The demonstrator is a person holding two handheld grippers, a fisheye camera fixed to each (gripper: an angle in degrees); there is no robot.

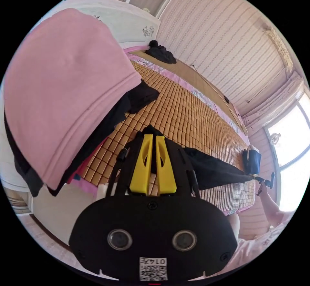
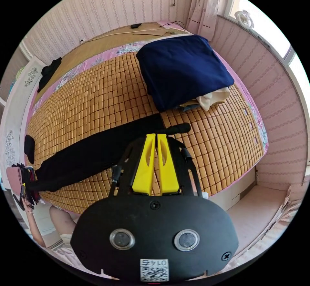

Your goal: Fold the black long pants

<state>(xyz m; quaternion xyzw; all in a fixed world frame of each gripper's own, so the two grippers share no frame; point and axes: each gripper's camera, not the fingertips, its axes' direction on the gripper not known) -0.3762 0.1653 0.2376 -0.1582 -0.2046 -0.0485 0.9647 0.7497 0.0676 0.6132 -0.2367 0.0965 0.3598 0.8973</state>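
Black pants (image 2: 97, 153) lie stretched across the bamboo mat (image 2: 97, 89), mid-frame in the right gripper view, running from your right gripper (image 2: 156, 137) down-left to the far left one. Both jaw pairs are pinched nearly closed on an end of the cloth: the left gripper (image 1: 154, 139) looks clamped on its end at frame centre. Keep the tension even and both ends level before folding, clear of the navy pile (image 2: 184, 69).
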